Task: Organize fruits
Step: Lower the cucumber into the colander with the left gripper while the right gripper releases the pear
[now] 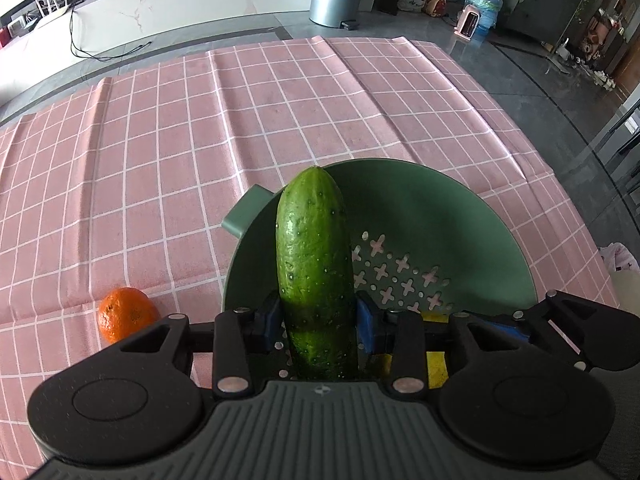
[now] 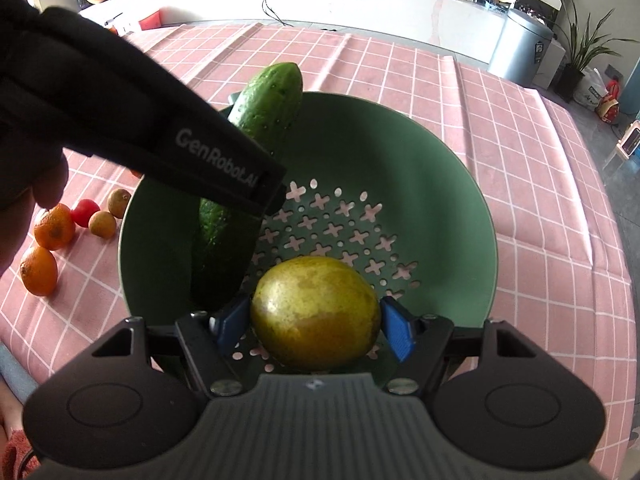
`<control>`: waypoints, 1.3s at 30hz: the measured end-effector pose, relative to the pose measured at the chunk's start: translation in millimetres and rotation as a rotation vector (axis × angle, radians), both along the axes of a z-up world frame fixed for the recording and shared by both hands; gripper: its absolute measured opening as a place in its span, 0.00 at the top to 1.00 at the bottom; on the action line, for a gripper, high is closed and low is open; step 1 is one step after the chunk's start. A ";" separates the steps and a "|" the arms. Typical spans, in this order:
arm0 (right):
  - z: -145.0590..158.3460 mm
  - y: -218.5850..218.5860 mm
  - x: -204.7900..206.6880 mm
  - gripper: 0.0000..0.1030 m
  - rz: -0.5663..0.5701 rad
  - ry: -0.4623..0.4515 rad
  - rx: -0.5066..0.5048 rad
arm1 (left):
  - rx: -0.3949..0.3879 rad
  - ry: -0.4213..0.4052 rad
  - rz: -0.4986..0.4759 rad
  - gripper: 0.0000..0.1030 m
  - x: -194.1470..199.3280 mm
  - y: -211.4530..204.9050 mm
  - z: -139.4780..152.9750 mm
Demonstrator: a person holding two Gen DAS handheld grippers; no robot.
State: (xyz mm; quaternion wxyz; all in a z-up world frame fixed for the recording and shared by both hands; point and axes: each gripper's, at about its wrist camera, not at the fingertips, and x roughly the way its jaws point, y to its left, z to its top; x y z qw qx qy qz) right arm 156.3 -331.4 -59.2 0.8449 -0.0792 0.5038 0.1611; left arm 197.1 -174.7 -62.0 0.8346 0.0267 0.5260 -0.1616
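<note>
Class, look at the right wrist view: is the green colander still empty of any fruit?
No. A yellow-green citrus fruit sits inside the green colander, between the right gripper's blue pads.

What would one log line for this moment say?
left gripper: holds cucumber over green colander | right gripper: around yellow-green citrus, in colander

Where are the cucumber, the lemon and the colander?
cucumber (image 1: 314, 256): left wrist view, mid-body.
lemon (image 2: 316, 312): right wrist view, top of the peel.
colander (image 2: 420, 168): right wrist view, far inner wall.

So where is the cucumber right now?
In the left tool, the cucumber hangs over the green colander's left side, beside the yellow-green fruit between the right tool's pads.
</note>
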 end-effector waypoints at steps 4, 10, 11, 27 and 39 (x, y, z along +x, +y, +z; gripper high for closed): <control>7.1 -0.6 1.3 0.28 -0.031 0.001 0.006 | 0.024 -0.010 -0.020 0.52 1.6 -0.7 1.2; 20.8 1.7 -8.2 0.27 -0.052 -0.029 -0.012 | 0.020 -0.063 -0.048 0.47 -9.8 3.5 21.6; 25.5 2.2 -10.7 0.26 -0.062 -0.045 -0.012 | 0.006 -0.076 -0.052 0.47 -13.9 6.2 27.4; 71.5 24.4 -88.1 0.21 -0.424 -0.231 0.279 | 0.111 -0.307 -0.229 0.39 -93.0 67.7 96.5; 55.0 85.3 -120.5 0.22 -0.358 -0.213 0.292 | 0.151 -0.209 -0.296 0.39 -108.0 133.1 66.7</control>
